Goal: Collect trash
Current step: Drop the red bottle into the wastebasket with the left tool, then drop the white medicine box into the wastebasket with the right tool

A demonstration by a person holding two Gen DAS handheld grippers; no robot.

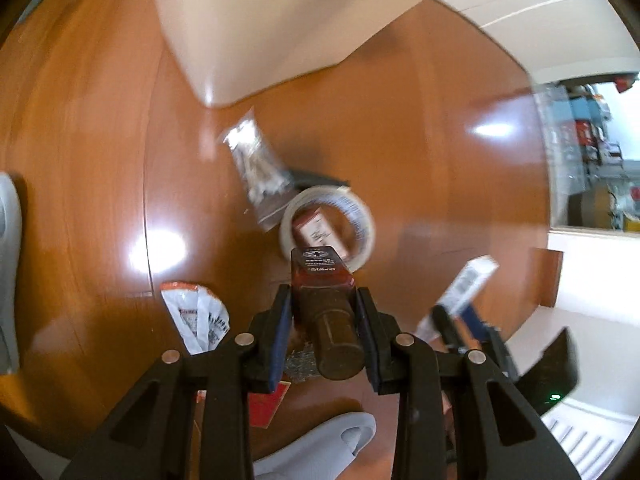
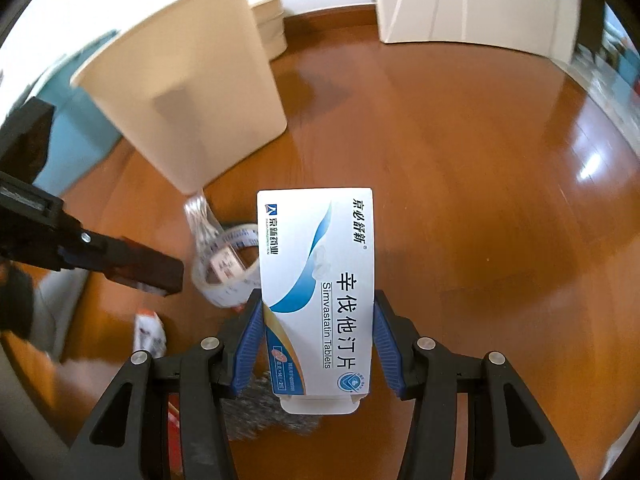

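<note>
My left gripper [image 1: 323,300] is shut on a small dark brown bottle [image 1: 324,280], held above the wooden floor. My right gripper [image 2: 318,312] is shut on a white and blue Simvastatin tablet box [image 2: 316,280]; that box also shows in the left wrist view [image 1: 466,284]. The cream trash bin [image 2: 192,92] stands ahead, also in the left wrist view [image 1: 272,20]. On the floor lie a tape roll [image 1: 328,228] with a small brown box inside, a clear bag of cotton swabs [image 1: 258,160] and a crumpled white wrapper [image 1: 198,312].
A second cream bin [image 2: 272,24] stands behind the first. White cabinet doors [image 2: 472,0] are at the back right. Grey slippers [image 1: 320,440] and a red packet [image 1: 266,404] lie near my left gripper. A grey scouring pad [image 2: 260,412] lies below the box.
</note>
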